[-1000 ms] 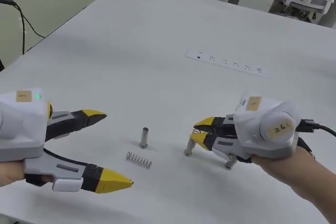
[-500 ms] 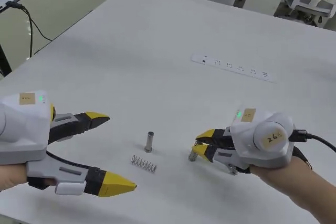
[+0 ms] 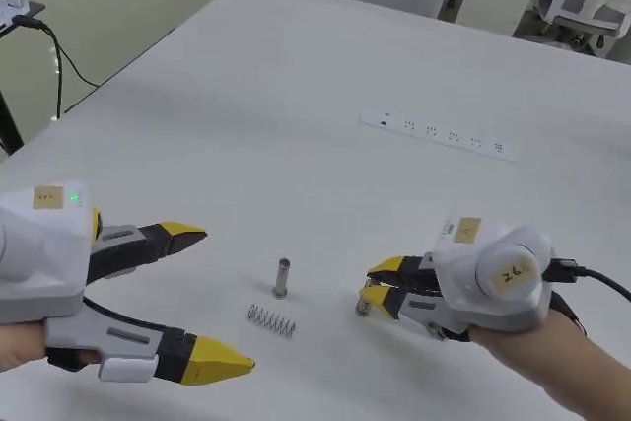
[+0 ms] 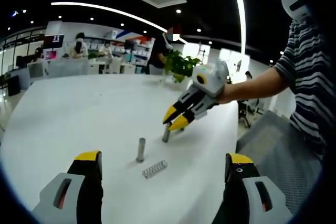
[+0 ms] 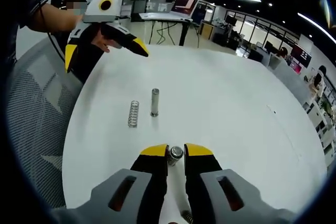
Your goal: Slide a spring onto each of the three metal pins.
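1. Our left tool (image 3: pixel 202 300), in the head view, hangs with its jaws spread wide and nothing between them. The loose spring (image 3: pixel 271 320) lies flat on the table (image 3: pixel 296 105) just off its lower jaw tip, and the bare pin (image 3: pixel 282 278) stands upright just past the spring. Our right tool (image 3: pixel 378 286) is closed on the held pin (image 3: pixel 363 305), which seems to carry a spring already.
2. In the left gripper view, the loose spring (image 4: pixel 154 169) lies straight ahead of our open jaws. The bare pin (image 4: pixel 140 149) stands just behind it, and the right tool (image 4: pixel 177 118) is farther on with the held pin (image 4: pixel 166 134) at its tips.
3. In the right gripper view, our jaws pinch the head of the held pin (image 5: pixel 175 154). The bare pin (image 5: pixel 155 102) and loose spring (image 5: pixel 133 114) sit side by side ahead, not touching.
4. We judge three risks:
   - The spring may roll or squirt away if it is pinched off-centre.
   - A wide jaw may topple the bare pin.
   - The held pin may tip over if it is released while leaning.
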`<state>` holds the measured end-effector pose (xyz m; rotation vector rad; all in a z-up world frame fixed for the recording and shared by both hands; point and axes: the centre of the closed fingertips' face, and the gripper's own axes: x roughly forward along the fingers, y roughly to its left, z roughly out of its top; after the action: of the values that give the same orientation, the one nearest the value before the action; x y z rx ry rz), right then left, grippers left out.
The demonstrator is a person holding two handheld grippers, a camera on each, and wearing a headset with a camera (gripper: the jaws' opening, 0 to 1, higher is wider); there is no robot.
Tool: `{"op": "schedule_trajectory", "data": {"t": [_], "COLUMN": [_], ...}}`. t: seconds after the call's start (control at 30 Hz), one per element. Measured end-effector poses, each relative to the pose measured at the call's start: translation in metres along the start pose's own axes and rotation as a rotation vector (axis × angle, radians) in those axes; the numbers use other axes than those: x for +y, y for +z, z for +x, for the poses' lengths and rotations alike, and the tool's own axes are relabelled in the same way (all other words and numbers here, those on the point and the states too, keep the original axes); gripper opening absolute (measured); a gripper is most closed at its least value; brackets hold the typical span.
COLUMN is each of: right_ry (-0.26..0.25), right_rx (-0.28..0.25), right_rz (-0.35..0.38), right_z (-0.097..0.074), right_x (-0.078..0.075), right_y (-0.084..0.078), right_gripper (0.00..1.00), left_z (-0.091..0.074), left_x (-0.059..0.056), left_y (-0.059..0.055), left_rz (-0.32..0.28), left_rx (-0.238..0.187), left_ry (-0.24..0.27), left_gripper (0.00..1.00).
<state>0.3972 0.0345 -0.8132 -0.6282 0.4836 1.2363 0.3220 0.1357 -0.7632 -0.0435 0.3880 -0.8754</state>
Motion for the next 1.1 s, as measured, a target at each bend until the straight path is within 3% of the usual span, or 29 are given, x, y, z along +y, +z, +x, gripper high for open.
{"op": "schedule_trajectory", "data": {"t": [0.17, 0.5, 0.9, 1.1], "right_ry": [-0.021, -0.019, -0.023, -0.015], "right_rx": [-0.013, -0.090, -0.133, -0.132], "right_rz": [-0.001, 0.085, 0.170, 0.193], "right_z": [-0.005, -0.020, -0.037, -0.036], "right_x": [-0.003, 0.003, 0.012, 0.019], "right_y": [0.005, 0.015, 0.006, -0.001], "right_gripper": [0.10, 0.10, 0.10, 0.10], "left_z": [0.001, 0.003, 0.004, 0.003], "left_x": [0.000, -0.001, -0.002, -0.002], "left_y": [0.000, 0.002, 0.002, 0.002], "left_rz": [-0.005, -0.007, -0.005, -0.001], "left_rx": [-0.002, -0.008, -0.008, -0.005], "left_ry": [-0.002, -0.003, -0.004, -0.004], "left_gripper": [0.94, 0.94, 0.93, 0.93]}}
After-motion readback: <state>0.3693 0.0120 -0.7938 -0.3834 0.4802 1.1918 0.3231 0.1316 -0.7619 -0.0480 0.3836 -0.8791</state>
